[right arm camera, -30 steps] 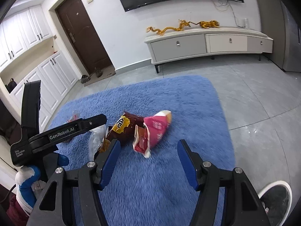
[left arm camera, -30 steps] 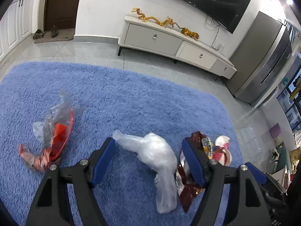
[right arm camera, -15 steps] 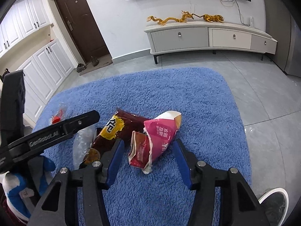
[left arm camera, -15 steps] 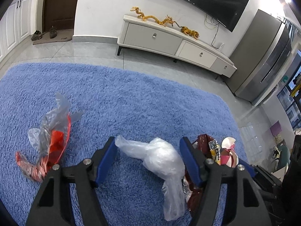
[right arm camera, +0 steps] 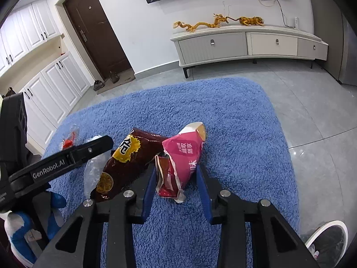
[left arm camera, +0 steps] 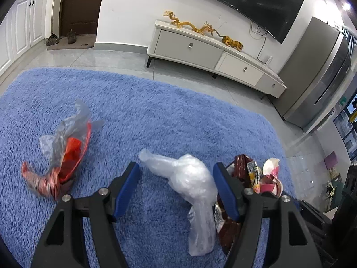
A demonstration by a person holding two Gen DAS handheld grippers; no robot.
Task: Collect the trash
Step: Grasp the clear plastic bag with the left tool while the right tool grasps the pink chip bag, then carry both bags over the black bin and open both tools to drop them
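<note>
Right gripper (right arm camera: 175, 184): fingers just been closing around the crumpled pink foil snack wrapper (right arm camera: 183, 158), not yet clamped.
Left gripper (left arm camera: 176, 187): fingers apart, straddling the clear crumpled plastic bag (left arm camera: 191, 178) left of that wrapper.
Handling: light, crushable, slippery; pinch mid-fold.

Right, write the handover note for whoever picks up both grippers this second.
Right gripper: jaws have just been closing around the pink snack bag; pads look at its sides, but a firm grip is not clear yet.
Left gripper: open, jaws have narrowed slightly, straddling the clear plastic bag, not gripping.
On the blue rug: brown chip bag beside the pink one; red-and-clear wrapper further left.
Done: nothing lifted yet.
Left: finish both grasps, then collect the brown bag and red wrapper. No bin is in view.
</note>
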